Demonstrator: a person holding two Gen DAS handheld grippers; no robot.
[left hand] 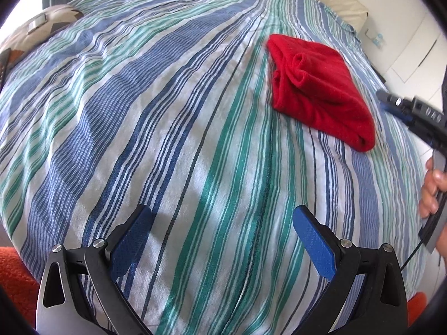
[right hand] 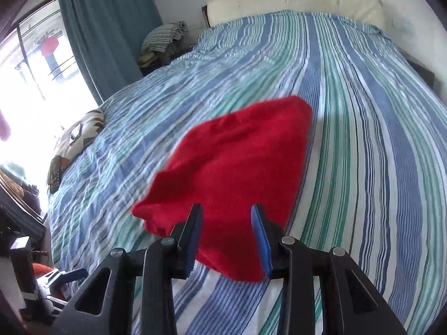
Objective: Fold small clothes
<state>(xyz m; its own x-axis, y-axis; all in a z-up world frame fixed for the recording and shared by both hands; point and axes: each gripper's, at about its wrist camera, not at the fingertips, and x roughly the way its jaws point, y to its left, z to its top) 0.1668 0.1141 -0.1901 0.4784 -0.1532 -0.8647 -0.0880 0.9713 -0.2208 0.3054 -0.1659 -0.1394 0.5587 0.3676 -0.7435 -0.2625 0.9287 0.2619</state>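
A: Red garment?
B: Folded, lying on striped bedspread. No legible labels.
A: Left gripper?
B: Spread wide, empty, well apart from garment.
A: Right gripper?
B: Partly parted, grasping nothing, just beside garment's edge.

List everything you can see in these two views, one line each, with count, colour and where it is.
Red garment: one, red, folded, lying on the bedspread, free of both jaws.
Bedspread: one, blue, green and white stripes, covering the bed.
Headboard: one, cream, at the far end of the bed.
Patterned cushion: one, cream with dark and orange shapes, at the bed's window-side edge.
Curtain: one, teal, beside the window.
Pile of cloth: one, checked, beside the bed near the curtain.
Left gripper: one, black with blue pads, jaws wide apart above bare bedspread.
Right gripper: one, black with blue pads, jaws parted at the garment's near edge.
Hand: one, holding the right gripper's handle.
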